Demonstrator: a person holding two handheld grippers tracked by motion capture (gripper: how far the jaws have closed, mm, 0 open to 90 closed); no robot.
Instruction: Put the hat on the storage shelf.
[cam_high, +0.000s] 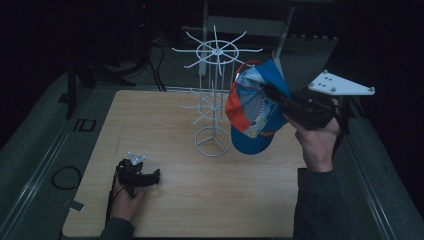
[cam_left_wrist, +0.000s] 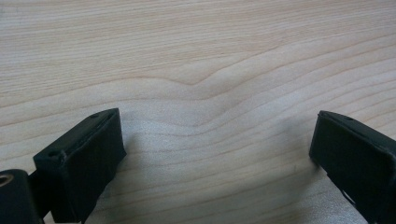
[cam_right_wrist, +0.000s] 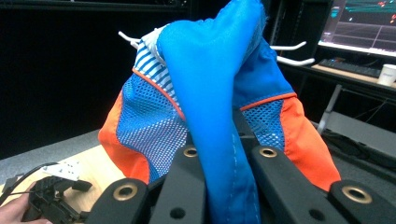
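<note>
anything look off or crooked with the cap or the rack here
Nothing looks damaged. The blue and orange cap hangs bunched and tilted, pinched by a fold of fabric in the right gripper beside the white wire rack, which stands upright. The left gripper rests open on the wooden table.

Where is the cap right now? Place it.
In the high view the cap hangs right of centre, clamped in the right gripper, beside the white wire rack.
</note>
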